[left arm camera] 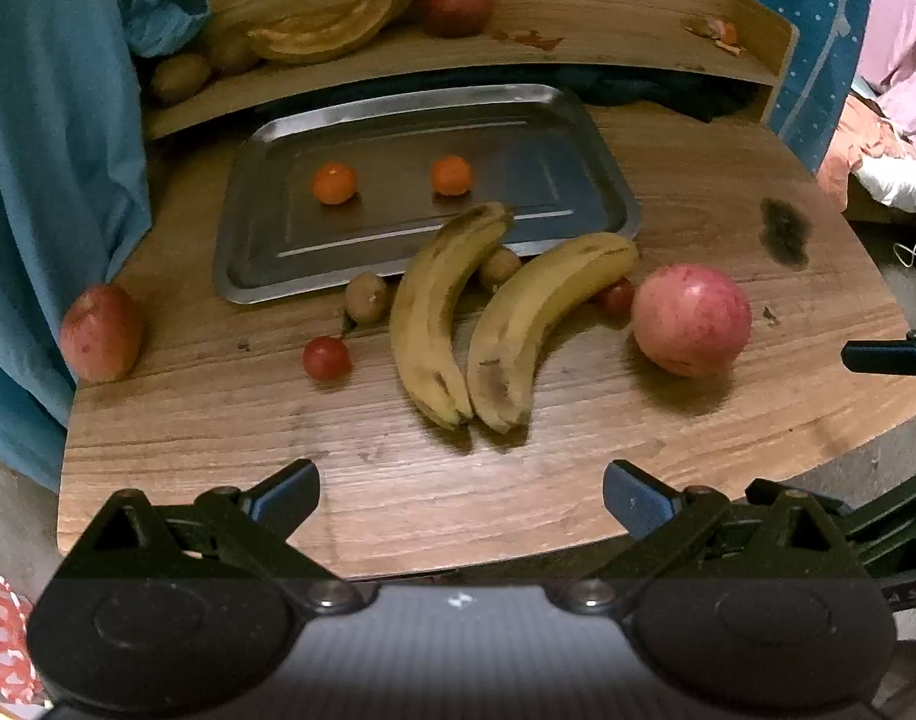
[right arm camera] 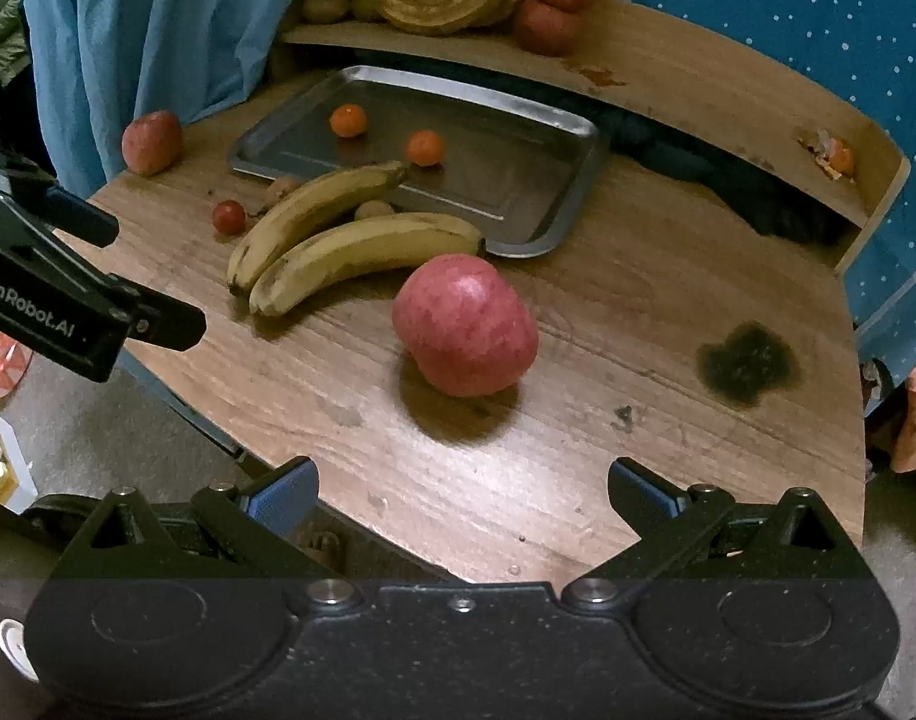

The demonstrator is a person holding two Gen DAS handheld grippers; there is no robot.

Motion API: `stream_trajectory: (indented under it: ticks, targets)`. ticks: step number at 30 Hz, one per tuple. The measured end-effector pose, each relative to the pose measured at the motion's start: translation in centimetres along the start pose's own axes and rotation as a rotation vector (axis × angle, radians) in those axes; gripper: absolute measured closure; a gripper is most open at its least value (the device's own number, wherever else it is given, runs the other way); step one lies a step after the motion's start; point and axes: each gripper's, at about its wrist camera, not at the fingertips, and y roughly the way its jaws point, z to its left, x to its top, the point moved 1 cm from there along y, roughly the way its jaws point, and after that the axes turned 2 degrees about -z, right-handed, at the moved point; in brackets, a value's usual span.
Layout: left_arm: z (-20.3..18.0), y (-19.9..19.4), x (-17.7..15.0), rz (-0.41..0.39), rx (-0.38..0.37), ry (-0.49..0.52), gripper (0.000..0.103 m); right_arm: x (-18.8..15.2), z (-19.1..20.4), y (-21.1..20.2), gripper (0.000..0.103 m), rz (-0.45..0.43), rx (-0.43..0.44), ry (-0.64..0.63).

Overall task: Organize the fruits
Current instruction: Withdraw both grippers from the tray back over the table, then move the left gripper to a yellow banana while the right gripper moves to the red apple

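Fruit lies scattered on a round wooden table [left arm camera: 398, 504] in front of a rectangular steel tray [left arm camera: 278, 264], and both tongs hang empty above the near edge.

In the left wrist view the tray fills the upper centre and carries two small orange tangerines [left arm camera: 334, 183] [left arm camera: 451, 175]; below it two yellow, brown-spotted bananas [left arm camera: 437, 312] [left arm camera: 536, 318] lie side by side at mid-frame, the left one's tip resting over the tray's rim. A large pink-red apple [right arm camera: 465, 324] sits alone at the centre of the right wrist view, a smaller red apple [left arm camera: 101, 333] at the table's left edge. The left tongs [left arm camera: 461, 495] and right tongs [right arm camera: 463, 492] are spread wide, gripping nothing.
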Motion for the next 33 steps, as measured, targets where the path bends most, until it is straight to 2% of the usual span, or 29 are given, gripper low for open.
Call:
stream_trajectory:
  ticks: [16, 23, 33]
  targets:
    - [-0.5, -1.0, 0.6, 0.002, 0.054, 0.042, 0.000, 1.2, -0.3, 0.8, 0.001, -0.036, 0.043, 0.012]
    - [-0.9, 0.0, 1.9, -0.001, 0.046, 0.127, 0.000, 2.2, -0.7, 2.0, 0.001, -0.026, 0.022, 0.035]
    - [-1.5, 3.5, 3.8, 0.008, -0.016, 0.267, 0.000, 3.3, -0.5, 4.1, 0.001, 0.013, 0.007, 0.020]
